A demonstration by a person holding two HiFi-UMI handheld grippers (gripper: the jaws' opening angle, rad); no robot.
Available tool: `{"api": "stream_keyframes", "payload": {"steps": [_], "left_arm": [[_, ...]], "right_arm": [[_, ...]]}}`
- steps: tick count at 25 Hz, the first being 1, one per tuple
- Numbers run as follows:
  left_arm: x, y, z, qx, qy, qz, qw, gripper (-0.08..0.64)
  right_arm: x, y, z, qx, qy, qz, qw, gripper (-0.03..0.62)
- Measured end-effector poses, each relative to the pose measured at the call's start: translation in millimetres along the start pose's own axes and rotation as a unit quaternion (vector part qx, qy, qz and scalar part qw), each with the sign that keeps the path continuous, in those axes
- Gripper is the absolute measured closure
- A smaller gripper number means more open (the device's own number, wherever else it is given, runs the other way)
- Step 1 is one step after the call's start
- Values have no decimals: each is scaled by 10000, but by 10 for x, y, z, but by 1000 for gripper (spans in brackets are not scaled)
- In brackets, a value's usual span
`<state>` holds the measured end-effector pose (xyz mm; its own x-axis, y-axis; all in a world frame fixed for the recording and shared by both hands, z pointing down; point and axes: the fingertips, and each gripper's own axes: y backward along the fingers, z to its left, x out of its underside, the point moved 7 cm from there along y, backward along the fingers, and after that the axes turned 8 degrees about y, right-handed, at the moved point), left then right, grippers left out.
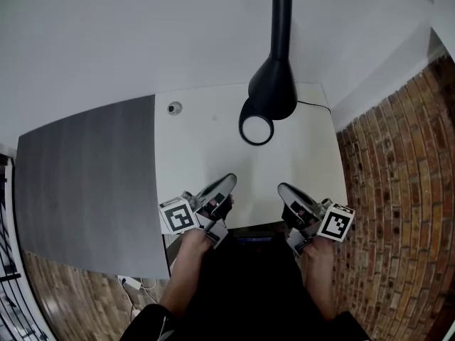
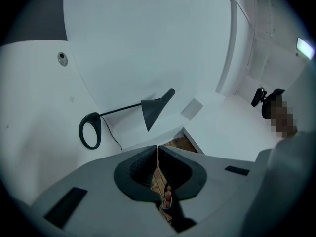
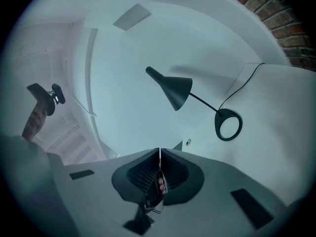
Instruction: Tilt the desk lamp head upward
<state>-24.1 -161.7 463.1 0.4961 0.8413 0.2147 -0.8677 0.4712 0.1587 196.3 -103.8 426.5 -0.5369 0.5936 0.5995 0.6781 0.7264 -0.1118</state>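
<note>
A black desk lamp stands at the far side of the white desk (image 1: 206, 155). Its cone-shaped head (image 1: 272, 85) hangs over its ring-shaped base (image 1: 256, 129). In the left gripper view the head (image 2: 155, 109) and the ring base (image 2: 90, 130) lie well ahead of the jaws; the right gripper view shows the head (image 3: 174, 90) and the ring base (image 3: 228, 124) the same way. My left gripper (image 1: 228, 181) and right gripper (image 1: 284, 189) hover at the desk's near edge, both well short of the lamp. Each has its jaws pressed together with nothing between them.
A grey table (image 1: 85, 183) adjoins the white desk on the left. A round cable grommet (image 1: 174, 108) sits near the desk's far left corner, and the lamp cord (image 1: 313, 105) runs off to the right. Brick floor (image 1: 398, 176) lies to the right.
</note>
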Motion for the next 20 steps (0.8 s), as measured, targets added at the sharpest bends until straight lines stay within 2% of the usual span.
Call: {"api": "stream_keyframes", "payload": {"steps": [7, 9, 14, 20], "left_arm": [[-180, -35, 91, -465, -191, -542, 9973, 549], [-166, -152, 83, -537, -224, -562, 9967, 549], [-251, -467, 17, -821, -614, -599, 9929, 549], [-176, -771, 69, -950, -563, -685, 9915, 549]], "right_arm": [[-245, -286, -282, -537, -130, 318, 9980, 577], [-372, -279, -397, -620, -158, 332, 9974, 577], [-667, -315, -678, -927, -247, 342, 9948, 577], [-870, -354, -977, -1249, -302, 413, 9909, 577]]}}
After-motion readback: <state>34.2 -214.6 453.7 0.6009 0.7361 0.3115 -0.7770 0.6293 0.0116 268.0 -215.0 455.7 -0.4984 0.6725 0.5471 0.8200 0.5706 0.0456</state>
